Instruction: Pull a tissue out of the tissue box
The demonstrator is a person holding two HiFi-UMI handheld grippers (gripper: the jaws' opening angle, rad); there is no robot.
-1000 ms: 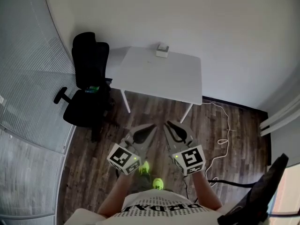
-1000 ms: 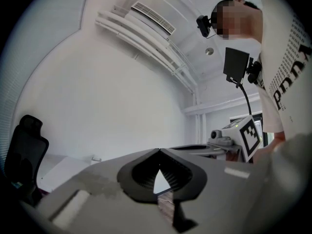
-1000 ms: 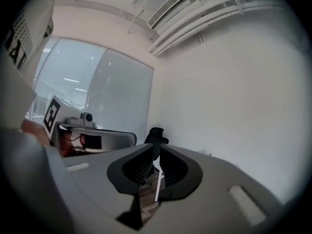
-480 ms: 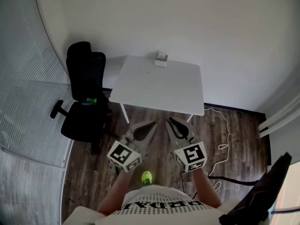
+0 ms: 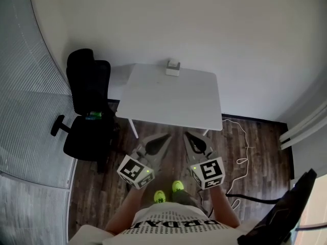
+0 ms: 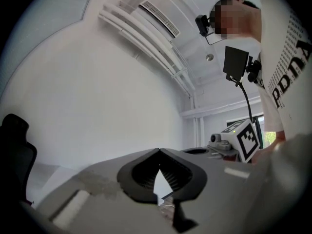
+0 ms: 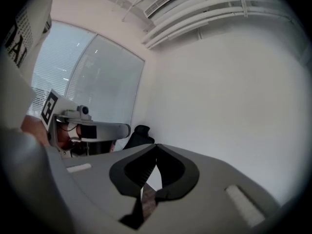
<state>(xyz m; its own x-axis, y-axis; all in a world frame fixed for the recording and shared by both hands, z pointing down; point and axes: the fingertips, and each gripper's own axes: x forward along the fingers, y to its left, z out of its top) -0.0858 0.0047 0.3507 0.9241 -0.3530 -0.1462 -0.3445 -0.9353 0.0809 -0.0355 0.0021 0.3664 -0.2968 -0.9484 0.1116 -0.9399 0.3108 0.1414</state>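
A small white tissue box (image 5: 173, 67) sits at the far edge of a white table (image 5: 173, 101), close to the wall. Both grippers hang side by side over the wooden floor, just short of the table's near edge and far from the box. My left gripper (image 5: 164, 137) is shut, its tips touching with nothing between them (image 6: 158, 150). My right gripper (image 5: 188, 135) is also shut and empty (image 7: 156, 145). Neither gripper view shows the tissue box.
A black office chair (image 5: 87, 106) stands at the table's left, next to a window with blinds (image 5: 25, 111). A white cable (image 5: 245, 147) lies on the floor at the right. A dark object (image 5: 286, 208) leans at the bottom right corner.
The person has stepped forward, so the table and box sit nearer in the head view. Both grippers have moved up to the table's near edge.
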